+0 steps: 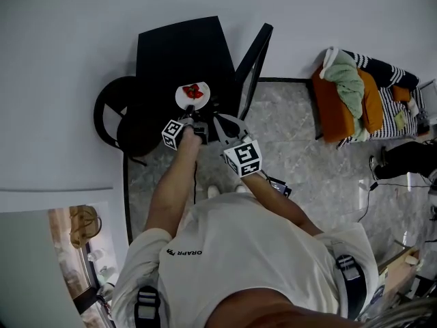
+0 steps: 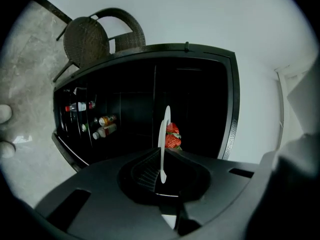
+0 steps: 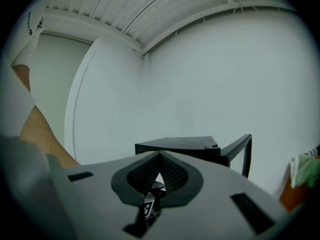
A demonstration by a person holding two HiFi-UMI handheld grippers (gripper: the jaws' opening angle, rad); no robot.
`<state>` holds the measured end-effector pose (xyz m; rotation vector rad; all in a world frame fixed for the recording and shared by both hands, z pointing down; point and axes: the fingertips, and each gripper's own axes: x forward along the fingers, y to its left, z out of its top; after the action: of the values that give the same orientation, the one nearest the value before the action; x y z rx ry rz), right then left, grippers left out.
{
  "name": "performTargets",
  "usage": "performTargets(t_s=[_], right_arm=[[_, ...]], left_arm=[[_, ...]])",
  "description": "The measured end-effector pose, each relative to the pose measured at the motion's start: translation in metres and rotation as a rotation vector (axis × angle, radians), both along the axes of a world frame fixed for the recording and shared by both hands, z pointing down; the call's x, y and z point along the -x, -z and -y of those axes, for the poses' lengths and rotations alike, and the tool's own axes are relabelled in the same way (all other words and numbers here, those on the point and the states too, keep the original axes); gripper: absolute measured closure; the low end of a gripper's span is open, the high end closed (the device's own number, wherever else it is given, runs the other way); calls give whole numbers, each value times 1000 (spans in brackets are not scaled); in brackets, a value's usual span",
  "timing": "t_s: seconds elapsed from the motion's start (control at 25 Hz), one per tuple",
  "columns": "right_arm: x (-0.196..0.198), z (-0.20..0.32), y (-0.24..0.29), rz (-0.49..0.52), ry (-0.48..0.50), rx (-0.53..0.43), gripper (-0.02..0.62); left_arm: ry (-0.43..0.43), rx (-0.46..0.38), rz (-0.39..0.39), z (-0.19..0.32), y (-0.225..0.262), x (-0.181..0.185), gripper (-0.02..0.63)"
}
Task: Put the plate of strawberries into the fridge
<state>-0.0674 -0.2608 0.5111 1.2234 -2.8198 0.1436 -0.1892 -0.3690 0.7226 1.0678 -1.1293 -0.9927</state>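
Note:
A white plate (image 1: 192, 94) of red strawberries (image 1: 193, 91) hangs over the top of the black fridge (image 1: 177, 50). My left gripper (image 1: 196, 113) is shut on the plate's near rim. In the left gripper view the plate (image 2: 163, 134) shows edge-on between the jaws of the left gripper (image 2: 161, 170), with the strawberries (image 2: 172, 137) behind it and the dark inside of the fridge (image 2: 200, 104) beyond. My right gripper (image 1: 220, 123) is beside the left one, apart from the plate. Its jaws (image 3: 159, 159) are shut on nothing and face the fridge (image 3: 187, 146).
The fridge door (image 1: 253, 63) stands open to the right; its shelves hold bottles (image 2: 102, 126). A dark wicker chair (image 1: 113, 115) stands left of the fridge. An orange seat piled with clothes (image 1: 351, 98) is at the right wall. Cables (image 1: 369, 190) lie on the marble floor.

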Motion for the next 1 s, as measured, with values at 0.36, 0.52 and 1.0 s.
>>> performTargets(t_s=[0.36, 0.52, 1.0], right_arm=[[-1, 6, -2, -3, -8, 8, 583], [0, 10, -1, -1, -15, 10, 583], [3, 15, -4, -28, -5, 9, 583]], left_arm=[[-2, 24, 23, 14, -4, -1, 594], [23, 46, 26, 18, -10, 7, 594], [45, 89, 9, 35, -21, 9, 594]])
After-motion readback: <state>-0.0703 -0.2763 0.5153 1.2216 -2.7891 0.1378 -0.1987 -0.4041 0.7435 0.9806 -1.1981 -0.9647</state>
